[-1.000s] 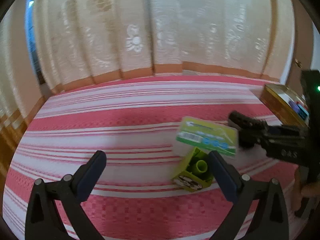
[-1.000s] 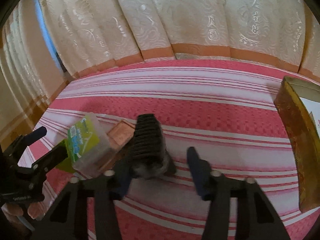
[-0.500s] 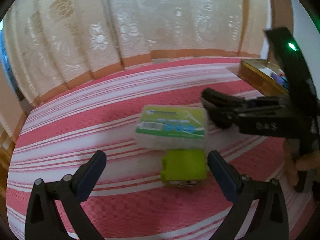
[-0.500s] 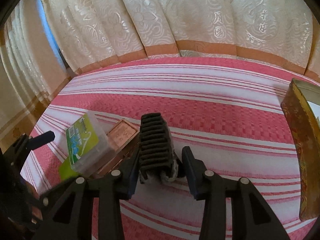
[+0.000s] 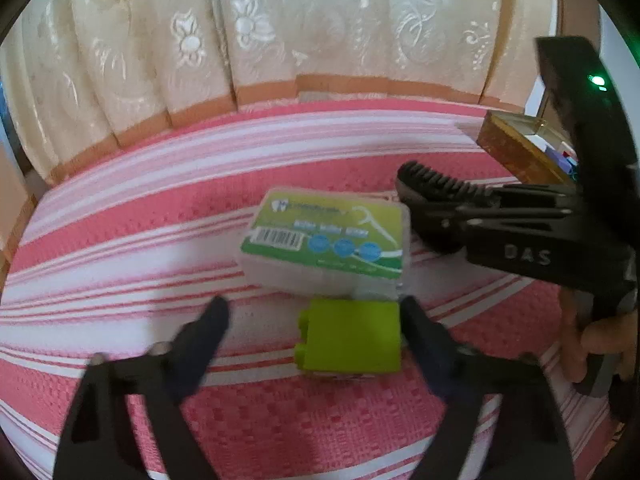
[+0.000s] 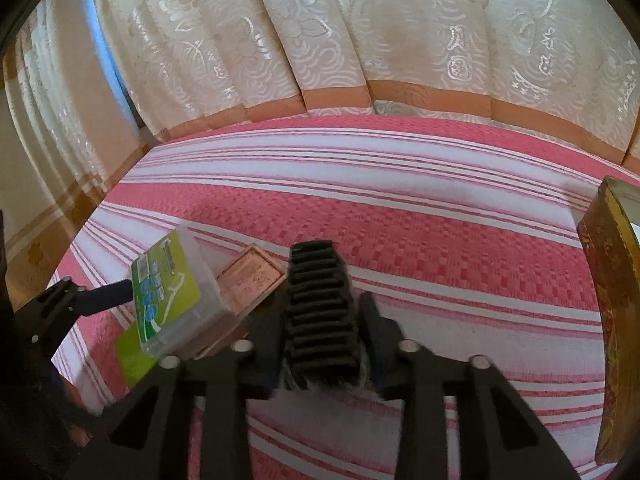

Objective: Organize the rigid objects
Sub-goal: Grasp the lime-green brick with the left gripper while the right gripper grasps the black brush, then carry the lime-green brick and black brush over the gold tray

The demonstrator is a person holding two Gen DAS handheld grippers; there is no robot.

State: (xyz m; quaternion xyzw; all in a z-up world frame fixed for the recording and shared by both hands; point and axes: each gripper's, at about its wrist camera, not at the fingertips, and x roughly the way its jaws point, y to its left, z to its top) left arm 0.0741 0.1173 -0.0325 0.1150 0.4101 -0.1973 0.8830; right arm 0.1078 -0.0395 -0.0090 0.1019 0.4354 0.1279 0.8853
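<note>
From the left wrist, the left gripper (image 5: 312, 324) is closing around a green block (image 5: 350, 336) on the striped cloth (image 5: 120, 248); its right finger touches the block, the left finger stands apart, so nothing is grasped. A floss box (image 5: 328, 248) lies just behind the block. The right gripper reaches in beside it, a gold tin (image 5: 516, 148) beyond.

From the right wrist, the right gripper (image 6: 322, 344) is closing, its fingers against a black ribbed comb (image 6: 320, 312). A copper tile (image 6: 250, 280) lies between comb and floss box (image 6: 172, 300).
</note>
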